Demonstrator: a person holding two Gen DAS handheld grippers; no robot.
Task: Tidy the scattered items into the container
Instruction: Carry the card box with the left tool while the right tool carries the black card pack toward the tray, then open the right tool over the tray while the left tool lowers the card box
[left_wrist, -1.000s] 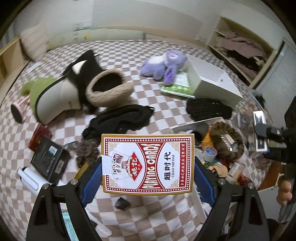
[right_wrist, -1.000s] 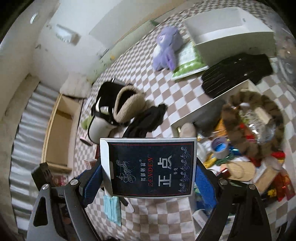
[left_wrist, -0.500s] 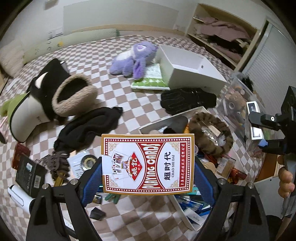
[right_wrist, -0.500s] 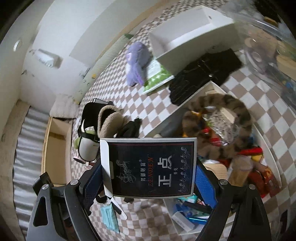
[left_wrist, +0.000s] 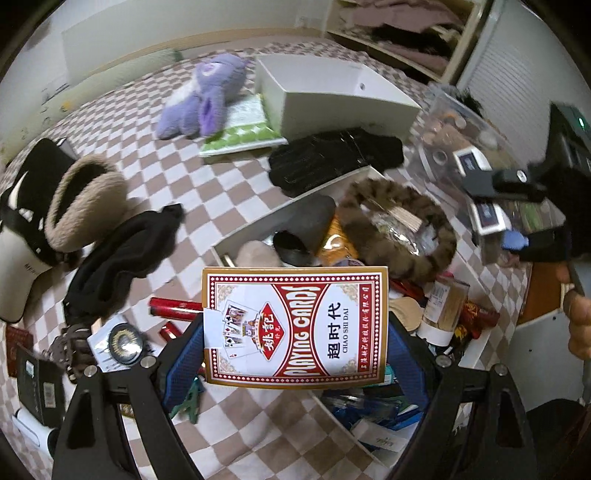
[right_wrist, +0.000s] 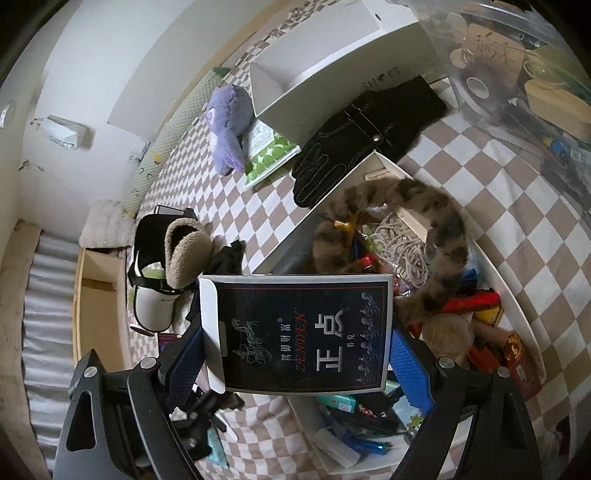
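Observation:
My left gripper (left_wrist: 295, 350) is shut on a red and white playing-card box (left_wrist: 295, 314), held flat between its blue pads. My right gripper (right_wrist: 295, 354) is shut on a dark blue card box (right_wrist: 295, 325) in the same way. Both boxes hang over the near end of a white tray (left_wrist: 258, 225) (right_wrist: 517, 288) on the checkered bed. The tray is crowded with small items and has a brown furry ring (left_wrist: 399, 225) (right_wrist: 443, 236) lying on top. Each box hides the part of the tray right beneath it.
Loose on the bed lie black gloves (left_wrist: 332, 162), a purple plush toy (left_wrist: 207, 99), a green packet (left_wrist: 243, 133), a fur-lined boot (left_wrist: 74, 206) and a black cloth (left_wrist: 122, 254). A white shoebox (left_wrist: 332, 96) stands behind. A clear bin (right_wrist: 517, 74) sits at the right.
Both grippers have moved toward the white tray and sunk, so it now lies close under the two boxes. Both views have rolled. The grips have not changed.

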